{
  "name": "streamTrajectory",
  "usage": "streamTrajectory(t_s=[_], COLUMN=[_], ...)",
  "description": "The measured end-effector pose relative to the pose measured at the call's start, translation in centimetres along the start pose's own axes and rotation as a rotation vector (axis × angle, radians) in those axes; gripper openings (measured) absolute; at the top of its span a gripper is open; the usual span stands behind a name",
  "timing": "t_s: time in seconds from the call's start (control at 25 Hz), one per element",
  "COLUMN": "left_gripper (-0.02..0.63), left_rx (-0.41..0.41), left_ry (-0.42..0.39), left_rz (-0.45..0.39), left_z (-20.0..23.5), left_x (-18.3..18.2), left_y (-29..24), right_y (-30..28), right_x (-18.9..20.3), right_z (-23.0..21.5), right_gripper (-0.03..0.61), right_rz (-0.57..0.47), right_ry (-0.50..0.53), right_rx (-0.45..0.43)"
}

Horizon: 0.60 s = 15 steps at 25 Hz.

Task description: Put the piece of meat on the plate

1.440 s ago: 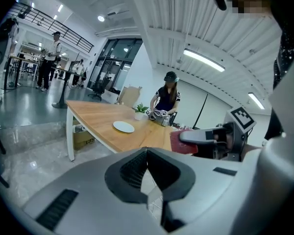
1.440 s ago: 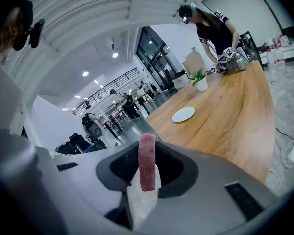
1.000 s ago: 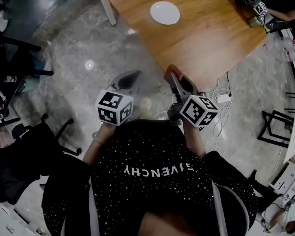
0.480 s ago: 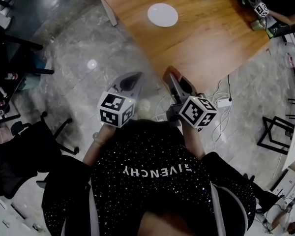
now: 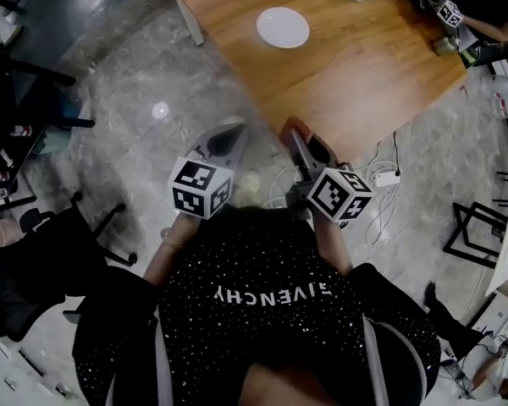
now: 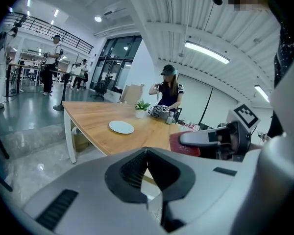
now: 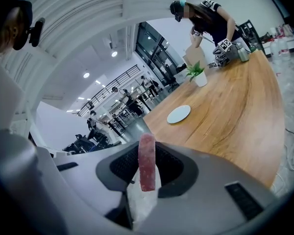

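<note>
Meat first: the piece of meat (image 7: 147, 163), a thin reddish slab, stands on edge between the jaws of the right gripper (image 5: 307, 145). The jaws pinch it on both flat sides, and its upper end pokes past the tips. It hangs over the floor (image 5: 152, 74) just short of the table (image 5: 364, 74). The plate (image 5: 283, 27) lies bare farther in on the table, well apart from the meat. The left gripper (image 5: 222, 139) sits beside the right one, its jaws pressed together at the tips on nothing.

The carry looks like the weak spot. The slab seems slick, and how deep the pads reach is hard to tell. A jolt or a slackened squeeze could drop it on the floor before it reaches the table. A white power strip (image 5: 386, 176) and its cables lie near where the person stands and could snag a step forward.

Readable writing: "GIVENCHY" across the dark shirt (image 5: 271, 311), upside down in the head view. The marker cubes (image 5: 199, 186) carry only black-and-white squares.
</note>
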<state>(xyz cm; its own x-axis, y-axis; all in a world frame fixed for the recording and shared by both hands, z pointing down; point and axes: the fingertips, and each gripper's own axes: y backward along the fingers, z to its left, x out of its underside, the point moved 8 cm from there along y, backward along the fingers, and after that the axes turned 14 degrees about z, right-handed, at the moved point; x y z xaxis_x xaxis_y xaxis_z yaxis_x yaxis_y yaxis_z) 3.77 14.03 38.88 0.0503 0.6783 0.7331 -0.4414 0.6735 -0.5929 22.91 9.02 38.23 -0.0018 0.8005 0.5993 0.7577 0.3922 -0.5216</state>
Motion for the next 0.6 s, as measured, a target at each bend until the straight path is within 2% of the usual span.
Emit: streamTrajectory(t_s=[0.32, 0.6], left_gripper=[0.009, 0.009], left_rx=[0.04, 0.075], left_ry=[0.001, 0.009], left_rz=[0.013, 0.015], left_z=[2.4, 6.2], left_x=[-2.6, -7.0], left_y=[-2.7, -5.7], right_y=[-1.9, -5.0], right_x=[-2.8, -7.4], right_z=[-1.2, -2.1], right_gripper=[0.098, 0.098], right_rz=[-0.013, -0.029], right_ry=[-0.014, -0.025], right_rx=[0.044, 0.084])
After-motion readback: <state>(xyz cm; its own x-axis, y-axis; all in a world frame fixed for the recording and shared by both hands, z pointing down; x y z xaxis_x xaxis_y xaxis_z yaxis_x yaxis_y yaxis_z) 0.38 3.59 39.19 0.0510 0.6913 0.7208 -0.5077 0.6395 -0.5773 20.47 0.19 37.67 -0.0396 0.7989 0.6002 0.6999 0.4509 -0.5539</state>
